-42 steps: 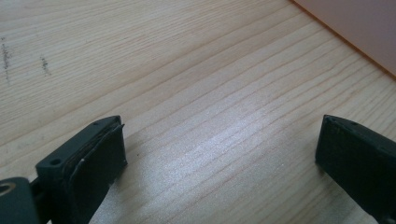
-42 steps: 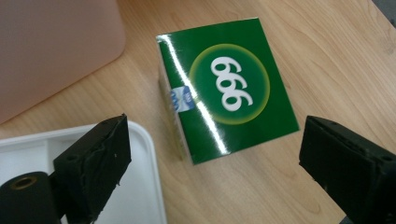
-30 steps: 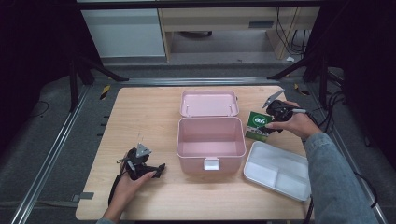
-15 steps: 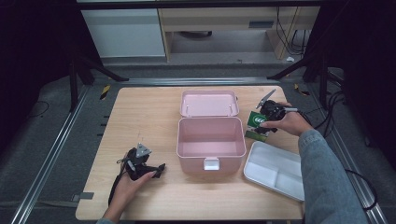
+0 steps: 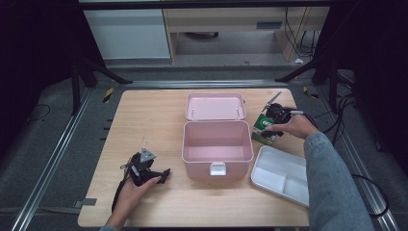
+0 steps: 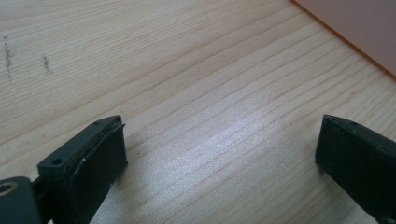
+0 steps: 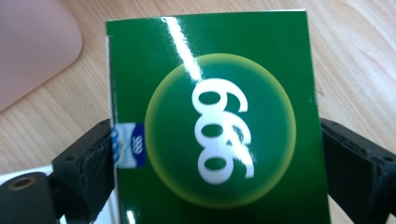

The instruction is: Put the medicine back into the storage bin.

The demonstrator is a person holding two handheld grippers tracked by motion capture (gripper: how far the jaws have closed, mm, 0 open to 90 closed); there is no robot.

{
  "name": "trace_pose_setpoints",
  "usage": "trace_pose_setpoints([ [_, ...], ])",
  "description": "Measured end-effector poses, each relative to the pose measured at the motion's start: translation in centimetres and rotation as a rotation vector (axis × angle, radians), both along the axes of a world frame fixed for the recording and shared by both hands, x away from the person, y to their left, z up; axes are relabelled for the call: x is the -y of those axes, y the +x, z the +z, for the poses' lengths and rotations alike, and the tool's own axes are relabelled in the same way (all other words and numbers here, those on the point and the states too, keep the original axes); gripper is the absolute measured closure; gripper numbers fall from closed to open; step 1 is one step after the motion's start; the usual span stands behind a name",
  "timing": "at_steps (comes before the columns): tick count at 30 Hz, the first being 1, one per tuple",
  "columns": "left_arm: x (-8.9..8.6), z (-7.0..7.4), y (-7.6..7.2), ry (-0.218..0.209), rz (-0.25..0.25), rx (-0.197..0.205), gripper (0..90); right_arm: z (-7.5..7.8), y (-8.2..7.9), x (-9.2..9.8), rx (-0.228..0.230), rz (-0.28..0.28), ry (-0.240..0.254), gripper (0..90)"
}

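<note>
— While the right gripper (image 7: 215, 154) has its two black jaws pressed against the long sides of the green box (image 7: 212, 116), how do you judge that box will handle?

— Light, I'd say, and thin-walled: glossy printed card, so slick under the pads and easy to dent if squeezed hard. The hold across its narrow width, near the lower half, looks sensible; a grip on the stiff edges beats one on the broad face.

— Where does it sit?

— Between the jaws, just over the table (image 5: 144, 120), with the pink case (image 5: 217, 144) close on one side of the gripper and the white tray (image 5: 284, 175) just behind it toward the person.

— Room to move?

— The case stands open, its lid (image 5: 215, 106) laid back, so the way over its near wall is free. The wall's rim is the edge to clear; the tray's corner is the other.

— And the left gripper (image 6: 219, 154)?

— Jaws wide apart, nothing between them, resting low over bare wood, the case's pink side just ahead of it.
</note>
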State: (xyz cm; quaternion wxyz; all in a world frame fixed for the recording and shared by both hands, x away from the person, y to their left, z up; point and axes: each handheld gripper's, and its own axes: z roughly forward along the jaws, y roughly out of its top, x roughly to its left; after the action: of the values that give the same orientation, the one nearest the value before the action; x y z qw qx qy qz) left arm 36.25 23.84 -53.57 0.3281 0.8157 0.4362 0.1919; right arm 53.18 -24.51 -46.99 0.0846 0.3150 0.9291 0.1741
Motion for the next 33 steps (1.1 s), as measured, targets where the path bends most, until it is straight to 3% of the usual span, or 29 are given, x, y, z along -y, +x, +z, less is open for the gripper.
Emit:
trace_pose_setpoints([
  [7,0.0,0.0,0.0,0.0,0.0,0.0,1.2,0.4,-0.1,0.1,-0.002,0.016,0.011,15.9],
  [10,0.0,0.0,0.0,0.0,0.0,0.0,1.1,0.6,-0.4,0.2,0.021,0.024,0.013,16.4],
  [16,0.0,0.0,0.0,0.001,0.0,0.0,1.2,2.1,-1.3,0.8,0.041,0.022,0.034,16.6],
  [23,0.0,0.0,0.0,-0.001,0.001,0.0,1.2,4.8,-3.0,2.1,0.089,0.009,0.044,16.7],
  [33,0.0,0.0,0.0,-0.001,0.002,0.001,1.2,10.4,-5.7,2.7,0.177,0.034,0.071,16.9],
])
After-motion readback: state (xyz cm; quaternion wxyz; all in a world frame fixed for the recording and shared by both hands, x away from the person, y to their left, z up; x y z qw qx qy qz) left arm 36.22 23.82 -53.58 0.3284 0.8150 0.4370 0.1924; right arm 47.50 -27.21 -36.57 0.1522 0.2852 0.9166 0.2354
